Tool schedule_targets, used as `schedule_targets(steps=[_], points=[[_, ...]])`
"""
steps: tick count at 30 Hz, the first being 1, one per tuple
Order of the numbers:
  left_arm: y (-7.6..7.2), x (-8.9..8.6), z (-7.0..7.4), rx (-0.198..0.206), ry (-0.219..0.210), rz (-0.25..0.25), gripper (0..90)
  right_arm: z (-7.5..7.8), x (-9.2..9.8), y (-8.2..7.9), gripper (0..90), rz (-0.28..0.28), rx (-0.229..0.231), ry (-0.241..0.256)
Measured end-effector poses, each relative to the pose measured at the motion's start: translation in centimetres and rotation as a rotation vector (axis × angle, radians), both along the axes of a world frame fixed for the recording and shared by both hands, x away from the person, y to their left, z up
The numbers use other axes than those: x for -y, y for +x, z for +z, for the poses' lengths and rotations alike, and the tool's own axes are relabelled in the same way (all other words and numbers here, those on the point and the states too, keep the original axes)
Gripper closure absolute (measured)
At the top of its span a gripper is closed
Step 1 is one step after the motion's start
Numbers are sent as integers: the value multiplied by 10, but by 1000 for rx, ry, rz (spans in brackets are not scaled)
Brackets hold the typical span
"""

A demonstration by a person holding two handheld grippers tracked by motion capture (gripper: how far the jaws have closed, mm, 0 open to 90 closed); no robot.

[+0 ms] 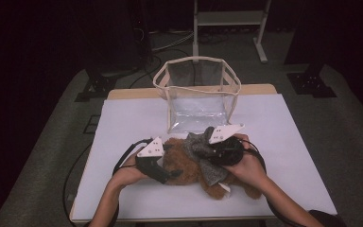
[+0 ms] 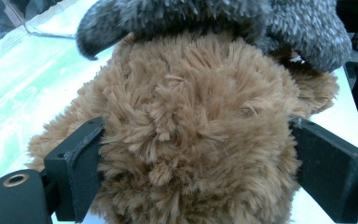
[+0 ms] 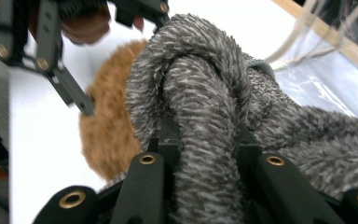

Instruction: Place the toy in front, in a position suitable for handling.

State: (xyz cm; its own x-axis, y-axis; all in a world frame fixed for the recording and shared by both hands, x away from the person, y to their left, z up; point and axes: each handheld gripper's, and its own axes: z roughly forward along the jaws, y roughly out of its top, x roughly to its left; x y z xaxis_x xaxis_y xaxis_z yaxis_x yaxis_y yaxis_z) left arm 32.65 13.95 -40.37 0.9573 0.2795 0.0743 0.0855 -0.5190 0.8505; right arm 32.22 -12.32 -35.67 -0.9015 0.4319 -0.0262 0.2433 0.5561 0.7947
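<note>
A brown plush bear point(image 1: 185, 166) lies on the white table top point(image 1: 132, 123), with a grey knitted scarf point(image 1: 211, 171) wrapped round it. My left gripper point(image 1: 172, 174) comes in from the left, and in the left gripper view its jaws press into the fur on both sides of the bear point(image 2: 191, 116). That gripper point(image 2: 198, 149) is shut on the bear, with the scarf point(image 2: 261, 18) just above. My right gripper point(image 1: 207, 150) is shut on a thick fold of the scarf point(image 3: 205, 93), which is pinched between its jaws point(image 3: 205, 140). The left gripper point(image 3: 70, 88) shows beyond against the bear point(image 3: 107, 135).
A clear plastic bag point(image 1: 196, 92) with beige trim and handles stands open just behind the bear, at the table's far middle. Bare white surface lies to the left and right. Cables trail from both grippers. A white stand's legs point(image 1: 227, 28) rise beyond the table.
</note>
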Motion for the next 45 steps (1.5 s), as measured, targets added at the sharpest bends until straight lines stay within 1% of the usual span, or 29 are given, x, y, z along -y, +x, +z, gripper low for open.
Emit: schedule_targets(steps=[3,6,8,9,11,13,14,15,17,18,20,21,23,24,26,27,28,29,30,31,32,34,36,38,39,40,42,44,45], points=[[0,0,0,1,4,2,111,3,-16,2,737,51,-25,25],[0,-2,-1,1,12,6,115,4,-29,4,738,85,-17,2],[-1,-3,-2,0,3,2,121,7,-27,6,738,97,-20,-21],[-1,-2,-1,0,3,0,121,9,-23,8,738,84,-26,-32],[-1,-2,-1,4,11,-4,122,16,-7,14,738,19,7,-52],[-2,-1,-1,1,16,-9,121,24,13,24,737,-47,-23,-36],[-2,-1,-1,4,19,-12,121,28,23,28,737,-76,-7,-28],[-2,-1,-1,6,22,-14,121,31,33,31,737,-106,-9,-15],[-2,-1,0,5,25,-16,121,35,49,37,736,-139,-42,6],[-1,-1,1,7,25,-15,121,34,53,39,735,-146,-55,4],[-1,-2,5,7,30,-17,121,27,55,40,733,-126,-95,-6],[-1,-3,7,9,23,-16,121,21,53,39,733,-106,-115,-15],[-3,-4,14,19,-12,-30,129,8,43,35,733,-63,-147,-41],[-4,-4,18,31,-32,-29,132,2,38,30,734,-42,-157,-36],[-6,-3,23,50,-57,-23,135,-5,31,21,734,5,-182,-1],[-7,-2,24,54,-67,-25,160,-6,29,15,733,23,-191,19],[-7,0,24,49,-68,-27,192,-7,27,9,731,38,-187,28],[-7,2,22,40,-46,-30,219,-7,26,3,730,44,-171,23],[-6,4,18,29,-17,-31,228,-6,26,-2,729,45,-151,22],[-6,5,15,5,-10,-37,245,-5,28,-5,729,43,-142,27],[-6,5,12,-10,-24,-41,275,-3,31,-6,729,41,-137,40],[-6,4,11,-16,-27,-38,304,2,39,-3,729,21,-130,52],[-7,5,12,-24,-19,-43,307,7,49,1,728,-38,-97,53],[-8,5,12,-22,-15,-56,306,10,56,7,724,-82,-97,69],[-8,5,12,-23,-15,-58,303,9,58,8,717,-82,-105,86],[-8,4,12,-26,-17,-58,300,7,58,7,710,-77,-106,83],[-7,4,14,-26,-15,-61,270,-1,52,4,698,-56,-111,70],[-6,3,17,13,-2,-36,162,-11,45,-3,699,-40,-124,72],[-5,3,17,15,-8,-18,112,-14,44,-7,700,-41,-121,79]])
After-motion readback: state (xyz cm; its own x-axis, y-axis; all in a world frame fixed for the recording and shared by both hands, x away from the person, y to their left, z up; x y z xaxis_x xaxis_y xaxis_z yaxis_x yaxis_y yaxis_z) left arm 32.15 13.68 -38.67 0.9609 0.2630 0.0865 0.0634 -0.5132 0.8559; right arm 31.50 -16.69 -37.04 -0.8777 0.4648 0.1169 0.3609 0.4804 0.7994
